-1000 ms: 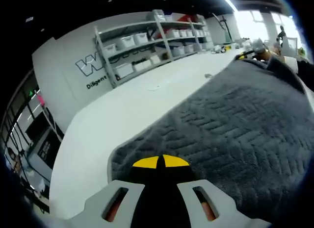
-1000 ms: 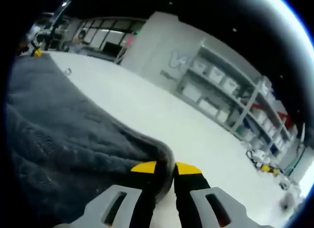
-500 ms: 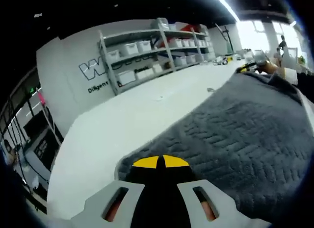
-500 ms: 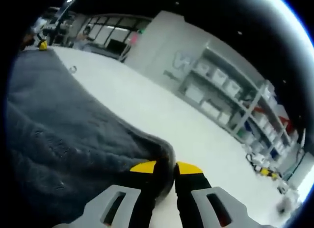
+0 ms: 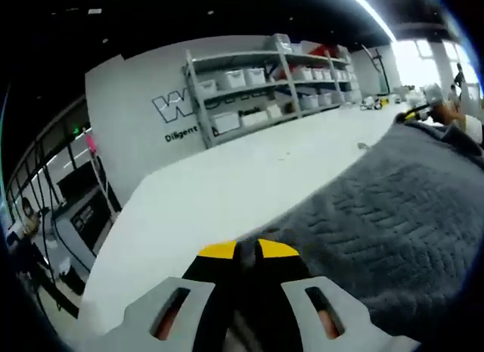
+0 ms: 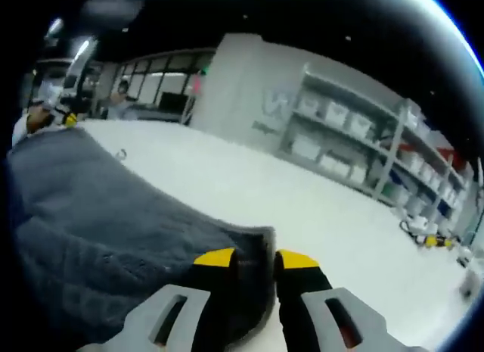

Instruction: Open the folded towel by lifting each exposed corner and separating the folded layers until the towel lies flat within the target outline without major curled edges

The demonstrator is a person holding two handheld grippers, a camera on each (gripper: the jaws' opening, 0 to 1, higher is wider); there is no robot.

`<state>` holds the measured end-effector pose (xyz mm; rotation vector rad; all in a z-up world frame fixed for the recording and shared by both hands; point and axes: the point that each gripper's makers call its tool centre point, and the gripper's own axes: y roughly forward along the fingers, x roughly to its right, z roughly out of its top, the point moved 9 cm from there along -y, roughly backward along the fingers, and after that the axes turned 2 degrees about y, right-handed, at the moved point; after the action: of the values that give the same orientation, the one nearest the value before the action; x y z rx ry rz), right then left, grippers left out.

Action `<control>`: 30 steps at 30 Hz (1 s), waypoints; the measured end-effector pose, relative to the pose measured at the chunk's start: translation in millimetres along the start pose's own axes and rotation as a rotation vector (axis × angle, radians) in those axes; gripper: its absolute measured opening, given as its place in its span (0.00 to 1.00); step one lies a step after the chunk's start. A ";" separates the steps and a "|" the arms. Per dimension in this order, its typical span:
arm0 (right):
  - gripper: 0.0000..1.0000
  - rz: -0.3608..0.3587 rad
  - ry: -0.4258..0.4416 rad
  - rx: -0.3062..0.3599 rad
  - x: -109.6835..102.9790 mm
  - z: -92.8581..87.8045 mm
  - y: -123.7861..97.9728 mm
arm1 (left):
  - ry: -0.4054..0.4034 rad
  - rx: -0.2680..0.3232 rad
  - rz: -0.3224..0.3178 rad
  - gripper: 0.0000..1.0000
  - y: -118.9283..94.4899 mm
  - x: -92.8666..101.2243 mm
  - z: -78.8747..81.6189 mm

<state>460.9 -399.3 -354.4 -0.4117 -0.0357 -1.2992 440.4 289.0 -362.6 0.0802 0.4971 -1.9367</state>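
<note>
The left gripper (image 5: 247, 250) is clamped on one corner of the grey towel (image 5: 378, 208), the right gripper (image 6: 255, 258) on another, above the white table (image 6: 318, 208). Uneven pulling probably slips a corner and curls it.

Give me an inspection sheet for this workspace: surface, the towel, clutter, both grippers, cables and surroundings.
Surface: white table, broad and bare beyond the towel.
Job's things: dark grey towel spread across the table, held at two corners.
Clutter: a small object beside the towel, too small to identify.
Grippers: left gripper shut on a towel corner; right gripper shut on another corner.
Cables: nothing seen.
Surroundings: grey shelving with white bins, lettered wall.
</note>
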 end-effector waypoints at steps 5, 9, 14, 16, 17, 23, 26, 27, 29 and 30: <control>0.17 0.000 0.028 0.007 -7.3 0.8 -6.8 | -0.111 0.018 -0.050 0.20 3.8 7.2 -3.7; 0.20 -0.055 0.025 0.020 -6.0 2.4 -16.6 | -0.067 -0.002 -0.045 0.21 1.0 16.5 -5.3; 0.19 -0.113 0.037 0.017 -1.6 0.1 -27.4 | -0.021 -0.007 -0.029 0.20 6.4 7.6 -2.9; 0.11 -0.118 0.022 0.018 -3.9 0.6 -28.7 | -0.017 -0.006 -0.028 0.16 9.9 3.3 -1.8; 0.06 -0.101 0.019 0.021 -7.2 1.4 -29.0 | -0.021 -0.005 -0.033 0.14 10.7 3.5 -1.7; 0.00 -0.084 -0.136 -0.024 -19.7 -0.2 -19.1 | -0.019 -0.013 -0.046 0.03 14.5 3.1 -3.0; 0.00 -0.087 -0.169 -0.034 -21.9 -4.1 -10.1 | -0.022 -0.022 -0.048 0.01 17.8 1.3 -4.6; 0.00 -0.087 -0.179 -0.045 -21.9 -6.5 -6.8 | -0.016 -0.032 -0.044 0.01 18.6 0.6 -5.8; 0.00 -0.109 -0.225 -0.105 -19.6 -13.6 -0.8 | 0.002 -0.047 -0.034 0.01 20.3 -0.5 -7.0; 0.00 -0.112 -0.221 -0.098 -19.9 -14.0 1.3 | 0.004 -0.048 -0.034 0.01 21.0 -1.1 -7.0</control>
<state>453.7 -385.0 -372.8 -0.6436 -0.1835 -1.3637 458.4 285.7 -375.0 0.0448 0.5500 -1.9569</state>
